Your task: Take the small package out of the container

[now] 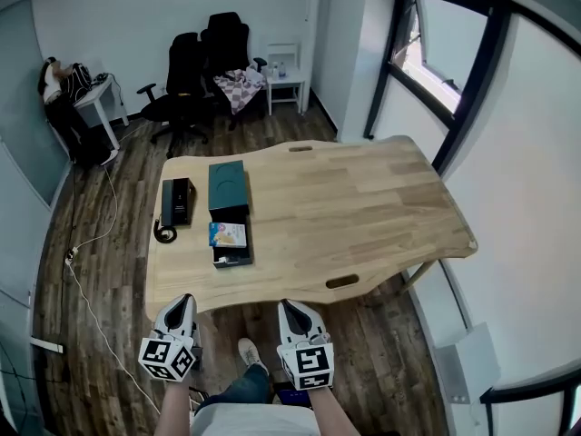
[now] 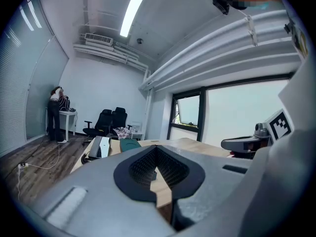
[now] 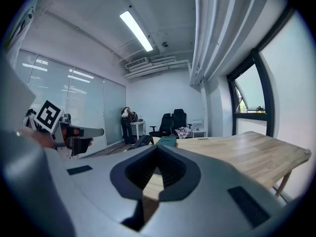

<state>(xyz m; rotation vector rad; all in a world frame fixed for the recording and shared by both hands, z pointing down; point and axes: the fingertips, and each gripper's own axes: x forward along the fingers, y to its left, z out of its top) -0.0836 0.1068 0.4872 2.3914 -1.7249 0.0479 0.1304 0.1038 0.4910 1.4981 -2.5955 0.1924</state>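
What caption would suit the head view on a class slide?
Left gripper and right gripper, both shut, poised before a table holding the package in its container.

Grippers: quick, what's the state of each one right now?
Left gripper: closed, nothing between its jaws.
Right gripper: closed, nothing between its jaws.

Left gripper (image 1: 183, 302): jaws pressed together, nothing between; tips point forward and slightly up. Right gripper (image 1: 290, 308): jaws likewise together, empty; same pose, level with left, clear gap between the two. Both short of table (image 1: 363, 198) near edge, not over it. Bare forearms (image 1: 331, 413) rise from bottom of head view, roughly parallel.
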